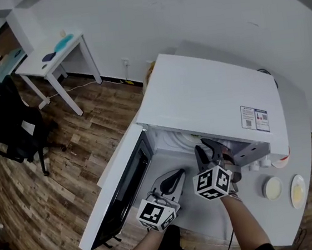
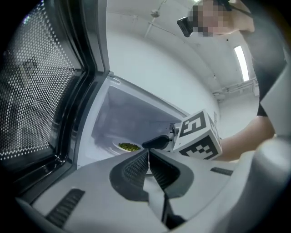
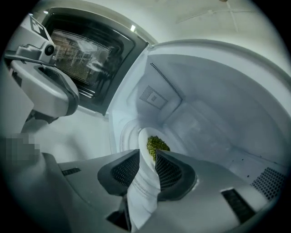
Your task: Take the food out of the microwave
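Right tongs (image 3: 147,157) astride plate (image 3: 144,184) rim, green food (image 3: 157,144) unseen in head view

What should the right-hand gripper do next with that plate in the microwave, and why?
Probably close the right gripper on the rim of the plate. The plate with green food sits inside the microwave, its rim already between the jaws, which do not look clamped yet; pulling back now would likely leave it behind.

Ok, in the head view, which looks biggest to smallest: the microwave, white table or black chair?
1. microwave
2. white table and black chair: about alike, both farther away, so unranked.
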A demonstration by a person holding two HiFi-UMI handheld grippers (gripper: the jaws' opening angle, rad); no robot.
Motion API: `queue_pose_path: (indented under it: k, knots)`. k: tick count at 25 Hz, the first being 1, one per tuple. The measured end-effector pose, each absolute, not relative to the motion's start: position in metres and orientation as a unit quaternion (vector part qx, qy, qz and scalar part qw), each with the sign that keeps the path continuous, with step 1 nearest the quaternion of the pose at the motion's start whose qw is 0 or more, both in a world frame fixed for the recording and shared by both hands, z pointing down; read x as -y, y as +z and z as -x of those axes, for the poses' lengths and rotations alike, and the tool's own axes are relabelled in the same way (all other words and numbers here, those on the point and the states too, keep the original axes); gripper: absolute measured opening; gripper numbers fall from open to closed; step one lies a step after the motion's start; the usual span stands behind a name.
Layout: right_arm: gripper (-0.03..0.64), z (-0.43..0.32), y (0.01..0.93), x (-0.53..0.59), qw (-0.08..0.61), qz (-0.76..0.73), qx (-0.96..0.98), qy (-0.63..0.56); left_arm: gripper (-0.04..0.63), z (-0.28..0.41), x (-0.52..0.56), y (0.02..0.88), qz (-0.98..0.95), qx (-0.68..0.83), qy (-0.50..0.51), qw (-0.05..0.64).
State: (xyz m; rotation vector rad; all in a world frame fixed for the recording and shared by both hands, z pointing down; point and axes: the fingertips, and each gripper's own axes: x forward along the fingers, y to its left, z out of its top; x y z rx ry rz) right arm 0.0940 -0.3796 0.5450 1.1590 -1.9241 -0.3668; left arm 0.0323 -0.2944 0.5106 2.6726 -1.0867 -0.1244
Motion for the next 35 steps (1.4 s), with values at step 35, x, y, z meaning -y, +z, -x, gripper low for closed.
queue_pose_path:
  k: [35]
  knots:
    - [0.048, -0.070, 0.552, 0.363, 0.440, -0.416, 0.771, -0.197, 0.011, -0.028, 0.306, 0.514, -0.910, 0.374, -0.060, 0.169]
